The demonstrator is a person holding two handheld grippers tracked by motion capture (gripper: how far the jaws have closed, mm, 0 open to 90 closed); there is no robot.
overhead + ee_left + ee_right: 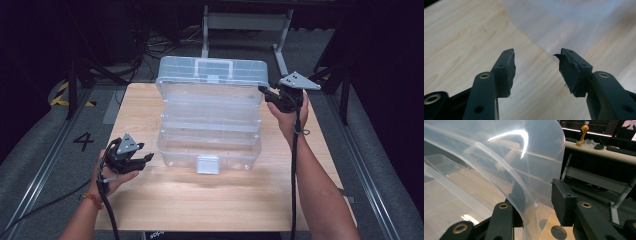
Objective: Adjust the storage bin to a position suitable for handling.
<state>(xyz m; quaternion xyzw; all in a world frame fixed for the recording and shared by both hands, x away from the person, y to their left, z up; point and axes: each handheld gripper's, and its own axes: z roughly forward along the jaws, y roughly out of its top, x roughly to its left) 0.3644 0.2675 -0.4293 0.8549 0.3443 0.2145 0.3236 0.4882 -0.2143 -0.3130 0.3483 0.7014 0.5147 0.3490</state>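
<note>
A clear plastic tiered toolbox [210, 132] stands open in the middle of the wooden table [200, 200], its lid [212, 75] raised at the back and a latch at its front. My left gripper [149, 157] rests low by the box's front-left corner. In the left gripper view this gripper [536, 58] is open, nothing between its jaws, with the box's clear wall [564, 22] just beyond. My right gripper [262, 90] is at the lid's right end. There the right gripper [536, 195] straddles the lid's edge [499, 157], one jaw behind the plastic, the other standing off it, open.
A white metal desk frame [245, 22] and cables lie on the floor behind the table. A far desk carries an orange object [582, 135]. Rails run along both sides of the table, with a "4" marking [83, 141] on the floor at left.
</note>
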